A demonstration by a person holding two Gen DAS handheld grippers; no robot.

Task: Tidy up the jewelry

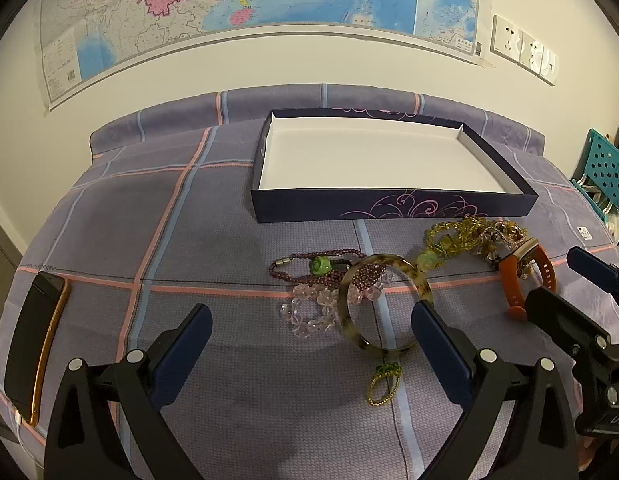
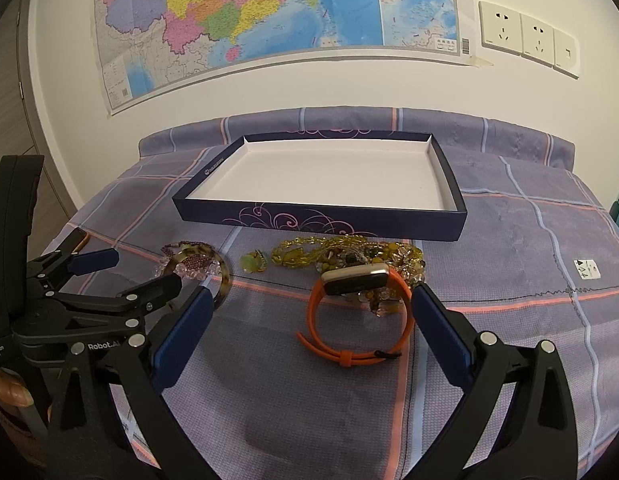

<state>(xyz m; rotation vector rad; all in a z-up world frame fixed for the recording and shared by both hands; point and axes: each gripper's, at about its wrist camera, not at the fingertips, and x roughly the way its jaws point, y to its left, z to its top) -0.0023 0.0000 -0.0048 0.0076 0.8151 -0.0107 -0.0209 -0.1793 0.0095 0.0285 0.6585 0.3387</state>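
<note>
My left tool [image 1: 309, 344] and right tool [image 2: 309, 320] gape wide and empty; I should pinch the orange watch [image 2: 359, 312] strap, then lift it into the empty box [image 2: 321, 216].

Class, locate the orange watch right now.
In the right wrist view, the orange watch lies on the checked cloth between the open right gripper fingers, touching the yellow beads.
</note>
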